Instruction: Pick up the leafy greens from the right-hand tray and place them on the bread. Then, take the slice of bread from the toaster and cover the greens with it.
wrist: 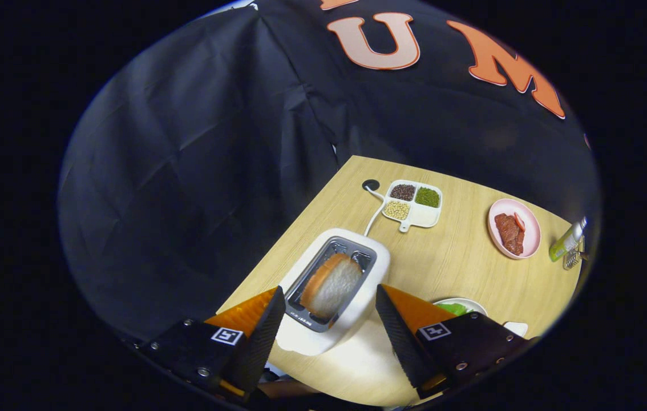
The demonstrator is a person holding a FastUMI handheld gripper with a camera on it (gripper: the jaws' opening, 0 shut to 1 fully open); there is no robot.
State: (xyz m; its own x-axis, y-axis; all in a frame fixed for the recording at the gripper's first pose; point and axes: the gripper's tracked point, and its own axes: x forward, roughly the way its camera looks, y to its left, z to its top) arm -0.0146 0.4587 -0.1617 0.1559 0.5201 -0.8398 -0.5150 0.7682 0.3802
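**Q:** Fingers first. What are they at?

**Me:** Both my fingers [274,325] sit spread wide, nothing between the pads. My gripper [326,328] is released, gripping nothing. I'm above the table, looking down at a tilt.

**Q:** Task items?

**Me:** Slice of bread [332,285] stands in the toaster [332,285] slot, just ahead of my fingers and lined up with the gap between them. Crust edge faces my left finger, white crumb faces the right one. No contact with either finger. Leafy greens [453,309] lie on a white plate [474,303], just past my right finger, mostly hidden behind it. Can't tell whether bread lies under them.

**Q:** Toaster details?

**Me:** White body, metal slot on top, white cord [376,212] running from it to a dark round port [370,185] in the tabletop.

**Q:** Surface?

**Me:** Light wood-grain table [460,268]. Beyond the toaster, a white divided dish [415,204] with handle: dark grains, green ones and pale beans in three compartments, fourth one bare. Farther right, a pink plate [514,228] with a piece of red meat [509,233]. At the far right edge, a green bottle [566,242], tilted in my view.

**Q:** Room?

**Me:** Black creased cloth wall [186,171] behind and left of the table.
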